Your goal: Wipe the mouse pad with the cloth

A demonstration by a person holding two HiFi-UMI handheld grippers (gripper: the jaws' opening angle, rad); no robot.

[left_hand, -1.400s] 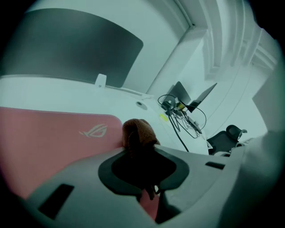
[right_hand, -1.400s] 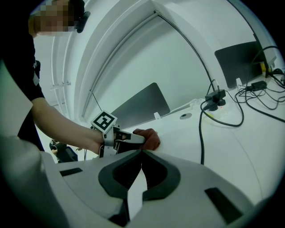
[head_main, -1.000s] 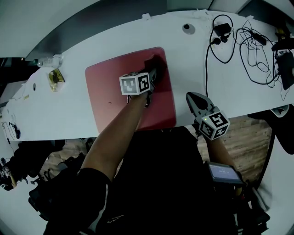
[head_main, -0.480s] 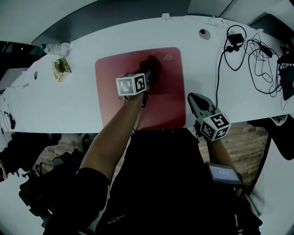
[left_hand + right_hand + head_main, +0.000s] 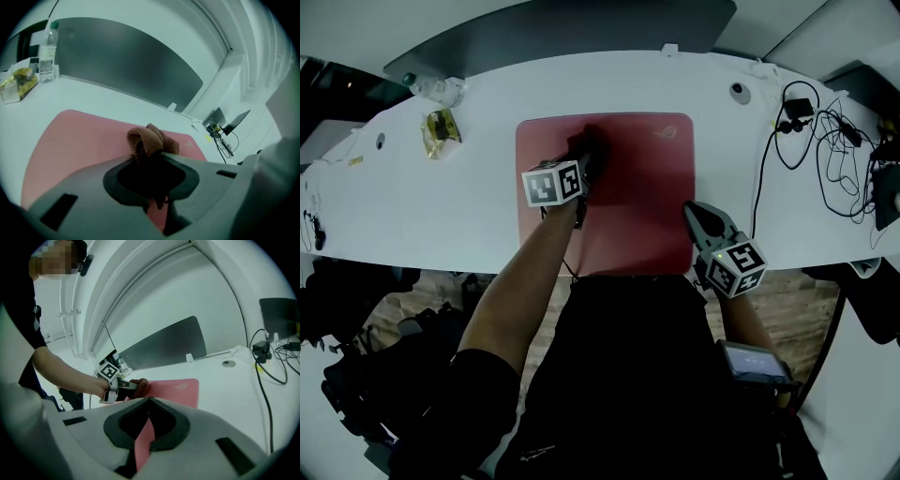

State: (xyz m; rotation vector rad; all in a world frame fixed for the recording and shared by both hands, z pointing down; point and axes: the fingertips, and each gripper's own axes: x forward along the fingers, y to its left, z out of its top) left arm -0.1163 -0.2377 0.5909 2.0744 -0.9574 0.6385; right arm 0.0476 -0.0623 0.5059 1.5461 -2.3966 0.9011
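A red mouse pad (image 5: 628,202) lies flat on the white table (image 5: 441,220). My left gripper (image 5: 584,161) is shut on a bunched dark brown cloth (image 5: 589,142) and presses it onto the pad's far left part. In the left gripper view the cloth (image 5: 149,139) bulges out past the closed jaws onto the pad (image 5: 75,140). My right gripper (image 5: 692,212) is shut with nothing in it, its tip at the pad's right edge near the front. The right gripper view shows the pad (image 5: 176,389) ahead, with the left gripper (image 5: 123,388) and the cloth (image 5: 140,387) on it.
A water bottle (image 5: 47,46) and a snack bag (image 5: 441,131) sit at the table's far left. Tangled cables and plugs (image 5: 825,141) cover the right side. A grey panel (image 5: 562,37) stands behind the pad. The table's front edge (image 5: 487,265) runs just below the pad.
My left gripper has dragged the cloth leftward across the far part of the pad. The right gripper now reaches the pad's right edge, still shut.
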